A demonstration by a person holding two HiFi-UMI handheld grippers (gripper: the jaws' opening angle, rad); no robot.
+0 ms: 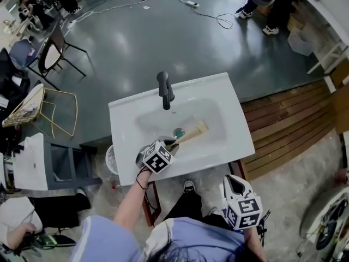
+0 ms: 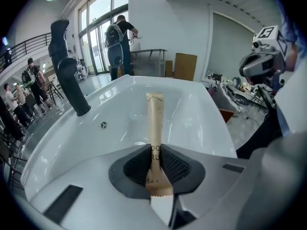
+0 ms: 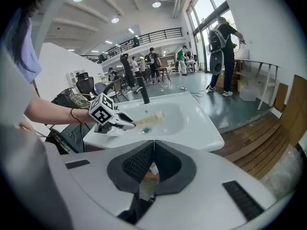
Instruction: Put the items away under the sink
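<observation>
In the head view, the left gripper reaches over the front rim of the white sink, and its jaws hold the near end of a tan tube. The tube runs from the jaws out over the basin, slanting away to the right, and passes just beside the green drain. The black faucet stands at the back rim, well apart from the tube. The right gripper hangs off the sink, below its front right corner and close to our legs, well apart from the tube. In the left gripper view, the left gripper has its jaws pressed narrow on the tube. The ribbed pads pinch it close to its crimped near end, which sticks out behind them, while the long rest points straight ahead over the sink. The faucet rises at the left and the right gripper shows at the far right. In the right gripper view, the right gripper has its jaws brought together at the tips with nothing gripped between them. Beyond them, the left gripper holds the tube above the drain in the sink, in front of the faucet.
</observation>
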